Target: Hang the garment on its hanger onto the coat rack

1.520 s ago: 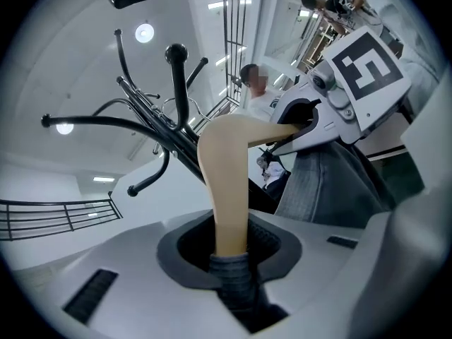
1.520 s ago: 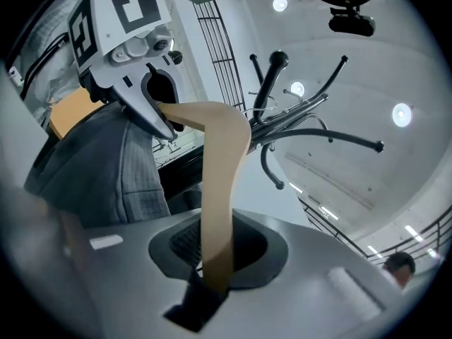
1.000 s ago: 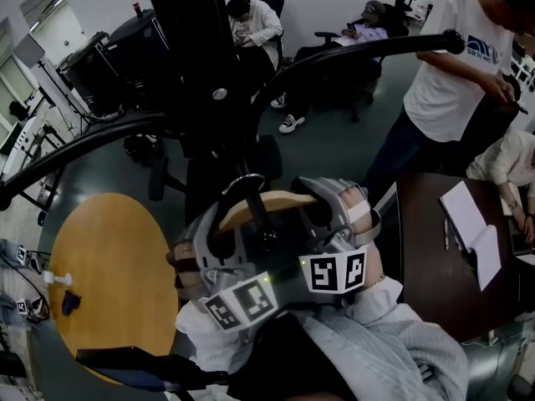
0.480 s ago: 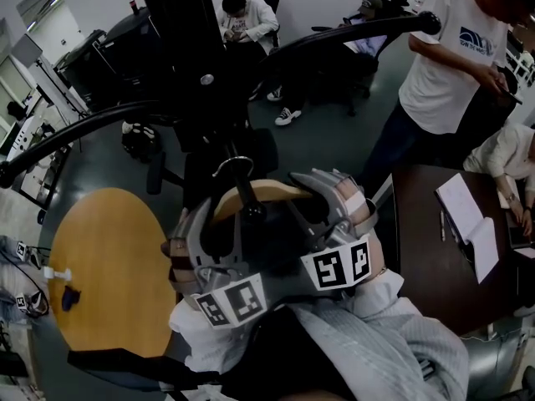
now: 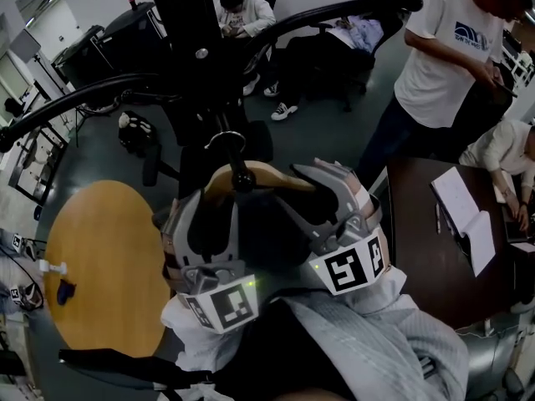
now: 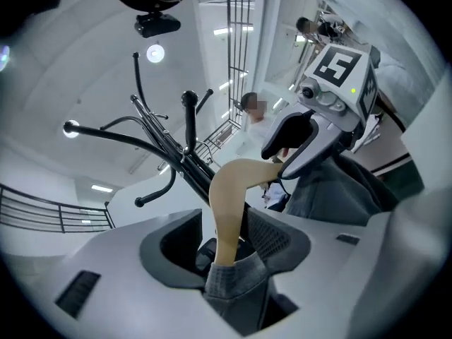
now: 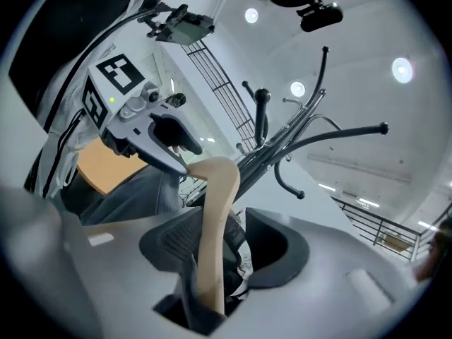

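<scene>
Head view: left tool (image 6: 226, 240) and right tool (image 7: 224, 244) are opening their jaws around the pale curved wooden hanger (image 5: 266, 174) between them, with the grey fabric garment (image 5: 380, 349) trailing behind, so unless its thin metal hook (image 5: 224, 139) truly sits over the black metal coat rack (image 5: 180, 23) just ahead, I'd expect everything to drop.

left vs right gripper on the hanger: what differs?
Left gripper straddles the hanger's left arm; right gripper straddles its right arm. In the left gripper view the wood sits toward the right-hand pad, with a gap on the left; in the right gripper view it is mirrored. Shared: both sets of jaws are opening with hanger wood between them, pads not clamping, and grey garment bunched below.
</scene>
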Available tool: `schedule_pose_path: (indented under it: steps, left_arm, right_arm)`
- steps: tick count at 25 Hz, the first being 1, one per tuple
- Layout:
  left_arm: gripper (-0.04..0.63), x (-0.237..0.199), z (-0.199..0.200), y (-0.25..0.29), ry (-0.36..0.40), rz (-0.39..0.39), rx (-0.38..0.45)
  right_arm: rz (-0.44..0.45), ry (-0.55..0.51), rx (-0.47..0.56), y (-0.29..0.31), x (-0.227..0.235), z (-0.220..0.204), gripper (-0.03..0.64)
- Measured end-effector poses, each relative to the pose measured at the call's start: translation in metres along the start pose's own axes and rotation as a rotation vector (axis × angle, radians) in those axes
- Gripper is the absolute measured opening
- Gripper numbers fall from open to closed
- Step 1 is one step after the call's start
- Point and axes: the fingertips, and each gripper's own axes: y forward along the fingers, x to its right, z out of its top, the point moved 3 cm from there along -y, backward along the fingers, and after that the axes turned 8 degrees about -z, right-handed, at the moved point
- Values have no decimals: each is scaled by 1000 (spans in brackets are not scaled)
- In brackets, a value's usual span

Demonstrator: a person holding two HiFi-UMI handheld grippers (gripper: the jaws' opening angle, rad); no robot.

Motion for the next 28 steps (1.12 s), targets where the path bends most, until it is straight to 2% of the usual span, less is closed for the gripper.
schedule_pose_path:
  steps: [4, 9, 12, 18, 20, 21, 23, 24, 26, 28]
  left_arm:
    - [186, -2, 10, -8, -103, 11, 63]
    - [186, 15, 19, -17, -296, -32, 148]
    - [186, 26, 22, -22, -339, -42, 162]
    - [184, 49, 23, -29, -428, -117, 182]
    - [184, 55, 25, -28, -456, -130, 185]
    - [181, 58, 25, -28, -481, -137, 183]
    - [145, 64, 25, -26, -567, -160, 178]
    - [116, 67, 25, -26, -614, -172, 183]
    - [62, 70, 26, -26, -675, -184, 199]
    - [24, 72, 24, -26, -691, -179, 193]
  right_arm:
    - [-29, 76, 60, -14, 6, 15, 167]
    - [-74, 178, 82, -29, 4, 20, 166]
    - [-84, 219, 69, -38, -2, 19, 166]
    - [-127, 339, 19, -55, -16, 13, 161]
    - [-118, 381, -12, -59, -23, 8, 147]
    - [-121, 415, -20, -60, -26, 7, 103]
    - [-139, 492, -33, -64, -28, 4, 21]
    - [-152, 522, -39, -65, -29, 3, 3]
    - [-166, 540, -45, -67, -31, 3, 2]
    - [-159, 523, -45, -66, -34, 5, 2]
